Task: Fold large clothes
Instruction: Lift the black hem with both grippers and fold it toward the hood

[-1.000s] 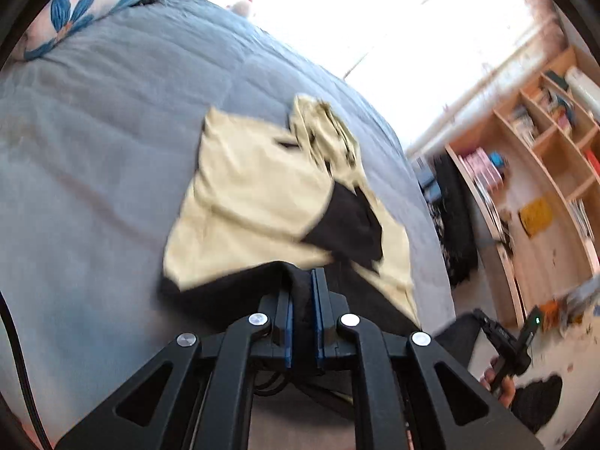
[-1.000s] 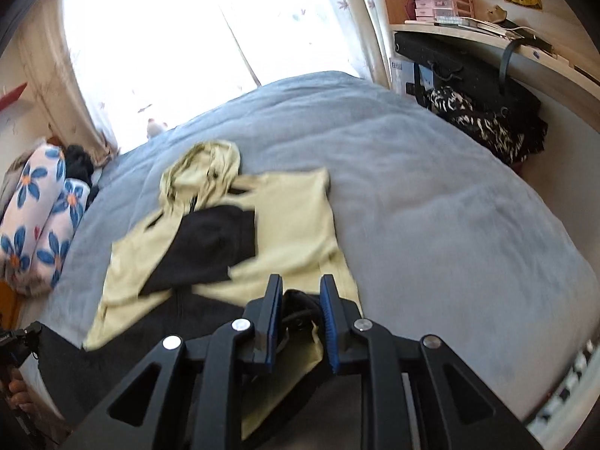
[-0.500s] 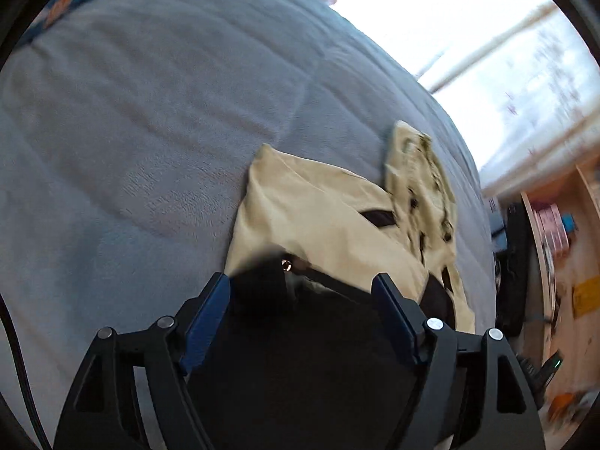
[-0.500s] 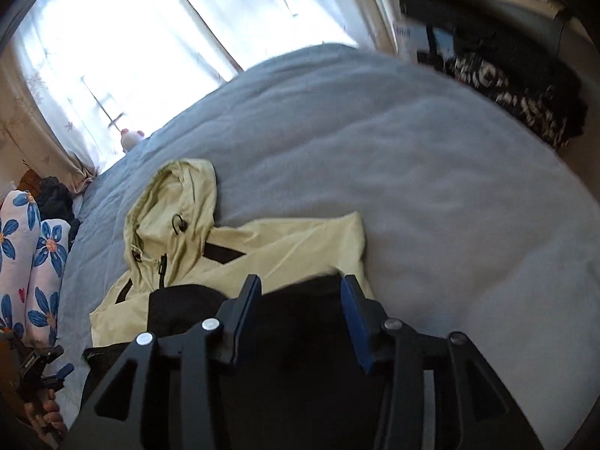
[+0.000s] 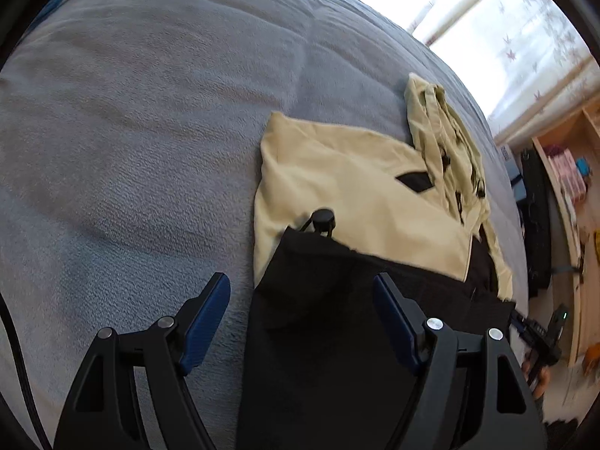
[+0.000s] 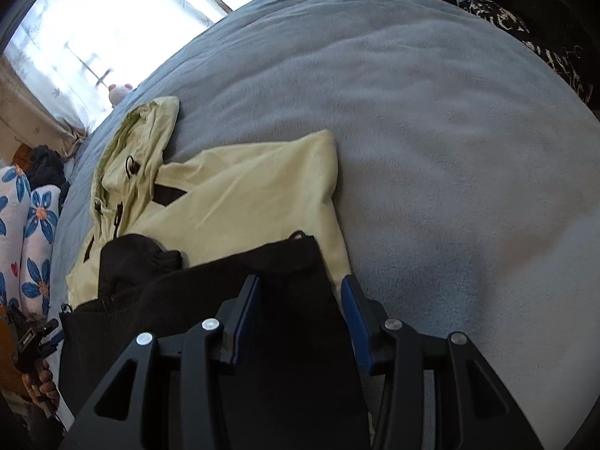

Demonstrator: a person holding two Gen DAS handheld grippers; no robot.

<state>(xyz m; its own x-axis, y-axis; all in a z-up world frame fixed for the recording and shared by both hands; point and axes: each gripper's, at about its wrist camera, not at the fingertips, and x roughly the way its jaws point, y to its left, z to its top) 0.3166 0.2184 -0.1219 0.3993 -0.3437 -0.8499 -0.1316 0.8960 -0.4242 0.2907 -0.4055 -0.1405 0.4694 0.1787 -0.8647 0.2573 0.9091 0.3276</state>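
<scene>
A pale yellow and black hooded jacket (image 5: 348,187) lies on the grey bed (image 5: 131,131). Its black lower part (image 5: 337,318) is folded up over the yellow body, and the hood (image 5: 442,120) points toward the window. My left gripper (image 5: 302,296) is open and empty above the black fold's left corner, near a black cord stopper (image 5: 323,219). In the right wrist view the jacket (image 6: 243,195) shows the same fold (image 6: 262,318). My right gripper (image 6: 300,300) is open and empty over the fold's right corner.
Floral pillows (image 6: 26,225) lie at the bed's left. A wooden shelf unit (image 5: 573,187) and dark clothes (image 6: 532,26) stand beside the bed on the right. A bright window (image 6: 112,11) is behind. Grey blanket spreads wide on both sides of the jacket.
Both grippers carried the black hem up over the yellow body, then opened and let it go. The hem now lies folded on the jacket.
</scene>
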